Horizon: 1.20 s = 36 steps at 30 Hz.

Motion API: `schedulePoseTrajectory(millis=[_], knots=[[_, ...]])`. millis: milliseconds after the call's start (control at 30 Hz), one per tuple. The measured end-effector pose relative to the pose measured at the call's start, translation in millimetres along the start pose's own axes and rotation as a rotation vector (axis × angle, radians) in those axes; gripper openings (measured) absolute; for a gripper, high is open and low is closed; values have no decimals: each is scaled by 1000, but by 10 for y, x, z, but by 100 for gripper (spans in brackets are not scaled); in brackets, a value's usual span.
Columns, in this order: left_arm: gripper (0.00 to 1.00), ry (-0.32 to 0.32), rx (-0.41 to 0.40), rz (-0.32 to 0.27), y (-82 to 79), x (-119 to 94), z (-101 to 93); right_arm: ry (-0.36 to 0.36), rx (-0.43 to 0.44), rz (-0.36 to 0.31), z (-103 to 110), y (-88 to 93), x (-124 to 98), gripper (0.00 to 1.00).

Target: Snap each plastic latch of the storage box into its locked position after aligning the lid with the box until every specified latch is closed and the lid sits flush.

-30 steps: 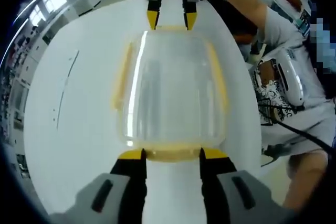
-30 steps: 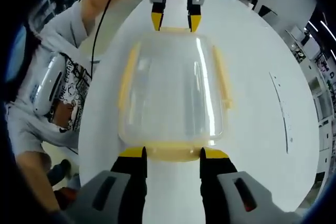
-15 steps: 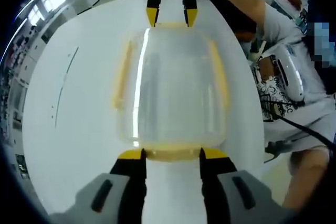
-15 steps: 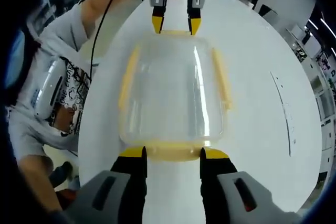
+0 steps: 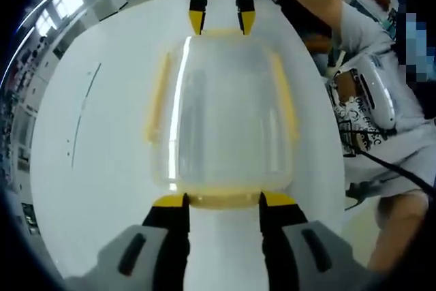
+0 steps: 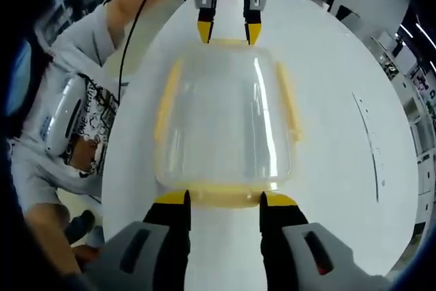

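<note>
Left gripper [image 5: 223, 200]: jaws spread, tips touching the near end latch [image 5: 221, 201]
Storage box [image 5: 223, 117]: lying lengthwise straight ahead, between both tongs
Right gripper [image 6: 223, 200]: jaws spread, bracketing the opposite end latch [image 6: 221, 197]
Side latches [image 5: 156, 100]: flanking, equally reachable

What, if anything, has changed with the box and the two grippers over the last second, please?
Nothing visibly changed: the left gripper and right gripper stay open at opposite end latches of the storage box, whose side latches remain as they were.
</note>
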<state>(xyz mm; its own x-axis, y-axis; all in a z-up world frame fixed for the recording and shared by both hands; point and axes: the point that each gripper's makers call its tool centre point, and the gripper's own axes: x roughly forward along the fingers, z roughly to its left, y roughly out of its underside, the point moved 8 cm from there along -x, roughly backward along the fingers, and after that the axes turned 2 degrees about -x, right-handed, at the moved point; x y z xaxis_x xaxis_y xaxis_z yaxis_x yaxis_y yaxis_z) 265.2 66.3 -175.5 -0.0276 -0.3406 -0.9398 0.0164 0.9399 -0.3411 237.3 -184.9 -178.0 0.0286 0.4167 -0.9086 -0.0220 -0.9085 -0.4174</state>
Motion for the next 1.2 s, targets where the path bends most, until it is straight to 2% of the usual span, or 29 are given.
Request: schedulePoseTrajectory(millis=[300, 333, 400, 767, 833, 900, 967, 1033, 1100, 1200], knots=[[41, 3, 6, 19, -6, 7, 23, 4, 2, 22, -48, -10, 4, 40], [41, 4, 8, 21, -6, 9, 29, 2, -6, 25, -50, -5, 9, 40], [42, 3, 6, 25, 3, 37, 36, 10, -77, 54, -60, 8, 28, 40], [43, 11, -51, 48, 64, 73, 51, 17, -118, 41, -34, 33, 63, 41], [41, 3, -69, 52, 117, 49, 47, 27, -124, 26, -18, 58, 75, 41], [33, 6, -85, 59, 201, 14, 28, 43, -135, -36, -14, 89, 92, 41], [32, -45, -101, 69, 313, -35, 60, 67, -114, -92, -26, 134, 93, 39], [27, -59, -124, 75, 380, -85, 79, 73, -104, -98, -31, 206, 86, 39], [25, -93, -114, 46, 389, -160, 80, 76, -94, -100, -32, 266, 79, 39], [23, -150, -89, -42, 295, -313, 96, 103, -92, -109, -34, 321, 45, 39]])
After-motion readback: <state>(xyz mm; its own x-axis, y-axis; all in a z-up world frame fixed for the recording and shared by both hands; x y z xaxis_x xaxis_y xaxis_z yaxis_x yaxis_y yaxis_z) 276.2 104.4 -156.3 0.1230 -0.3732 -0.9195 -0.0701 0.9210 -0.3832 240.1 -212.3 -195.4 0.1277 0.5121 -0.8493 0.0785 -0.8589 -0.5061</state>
